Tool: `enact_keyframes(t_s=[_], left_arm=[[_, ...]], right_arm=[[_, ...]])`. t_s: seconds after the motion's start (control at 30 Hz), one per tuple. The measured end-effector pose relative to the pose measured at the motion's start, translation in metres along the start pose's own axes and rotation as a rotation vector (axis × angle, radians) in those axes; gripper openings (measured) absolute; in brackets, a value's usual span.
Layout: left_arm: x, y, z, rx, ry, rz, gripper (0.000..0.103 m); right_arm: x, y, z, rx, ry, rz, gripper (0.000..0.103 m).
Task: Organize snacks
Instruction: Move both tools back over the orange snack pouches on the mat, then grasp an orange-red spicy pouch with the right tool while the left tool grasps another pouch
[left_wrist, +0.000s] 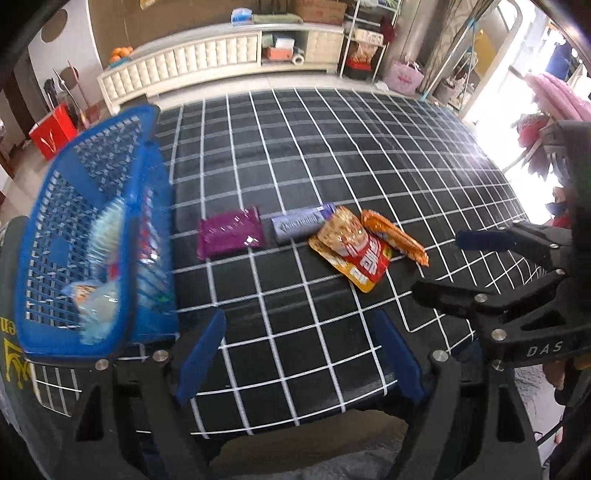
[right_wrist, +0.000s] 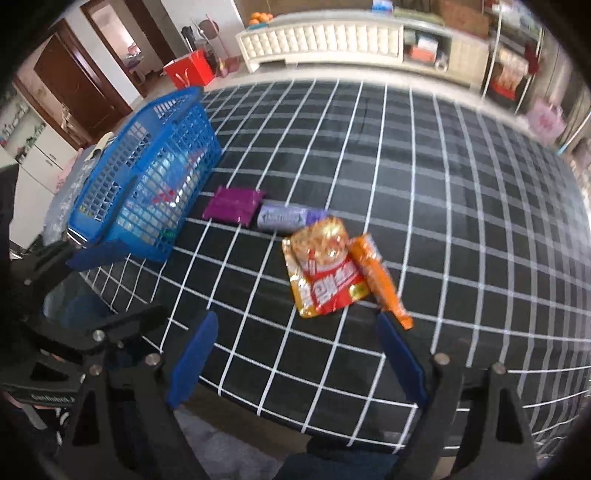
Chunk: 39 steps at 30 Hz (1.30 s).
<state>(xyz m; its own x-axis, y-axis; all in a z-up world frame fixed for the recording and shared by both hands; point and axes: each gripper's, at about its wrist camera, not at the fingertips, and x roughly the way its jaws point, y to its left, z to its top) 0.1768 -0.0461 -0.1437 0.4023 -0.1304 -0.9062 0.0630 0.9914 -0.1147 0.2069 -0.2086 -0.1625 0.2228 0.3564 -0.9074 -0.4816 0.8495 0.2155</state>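
A blue basket (right_wrist: 147, 173) is seen at the left of both views, standing on the black checked tablecloth (right_wrist: 424, 177). Several wrapped snacks are already held inside it, though their number cannot be counted through the lattice and blur.

Four snacks are left on the cloth, laid in a loose row running from the basket toward the lower right of the right wrist view: one purple packet (right_wrist: 234, 204) just beside the basket, one lavender roll (right_wrist: 286, 218), one red and gold pouch (right_wrist: 323, 267) and one orange stick pack (right_wrist: 380, 280). The pouch appears to overlap the end of the roll and is touched along its side by the stick pack.

The left gripper (left_wrist: 299, 354) is held low at the near edge of the cloth, jaws spread wide with nothing between them; it sits just beside the basket. The right gripper (right_wrist: 301, 358) is likewise spread and empty, its right finger close to the tip of the orange stick pack, which is judged to be the likely next pick.

Two grippers and one basket are counted.
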Motion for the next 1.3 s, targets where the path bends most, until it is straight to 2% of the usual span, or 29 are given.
enact_keyframes(t_s=[0.07, 0.27, 0.6, 0.73, 0.93, 1.1, 1.23, 1.3], left_arm=[[0.01, -0.002, -0.001, -0.005, 0.018, -0.003, 0.082], [0.039, -0.003, -0.001, -0.016, 0.073, -0.002, 0.082], [0.071, 0.008, 0.01, -0.048, 0.123, 0.012, 0.082], [0.08, 0.015, 0.014, -0.067, 0.13, 0.011, 0.082], [0.096, 0.026, 0.017, -0.08, 0.146, 0.017, 0.082], [0.103, 0.036, 0.015, -0.108, 0.148, 0.012, 0.082], [0.104, 0.036, 0.013, -0.107, 0.147, 0.011, 0.082], [0.104, 0.035, 0.01, -0.102, 0.146, 0.011, 0.082]], right_arm=[[0.014, -0.008, -0.002, 0.013, 0.043, 0.031, 0.084], [0.057, -0.023, -0.002, 0.027, 0.151, 0.051, 0.083], [0.081, -0.029, 0.025, -0.01, 0.127, -0.046, 0.083], [0.093, -0.031, 0.035, -0.023, 0.151, -0.04, 0.083], [0.11, -0.032, 0.044, -0.058, 0.17, -0.094, 0.083], [0.116, -0.027, 0.051, -0.091, 0.148, -0.124, 0.071], [0.116, -0.017, 0.051, -0.147, 0.131, -0.148, 0.042], [0.114, -0.018, 0.048, -0.133, 0.131, -0.12, 0.036]])
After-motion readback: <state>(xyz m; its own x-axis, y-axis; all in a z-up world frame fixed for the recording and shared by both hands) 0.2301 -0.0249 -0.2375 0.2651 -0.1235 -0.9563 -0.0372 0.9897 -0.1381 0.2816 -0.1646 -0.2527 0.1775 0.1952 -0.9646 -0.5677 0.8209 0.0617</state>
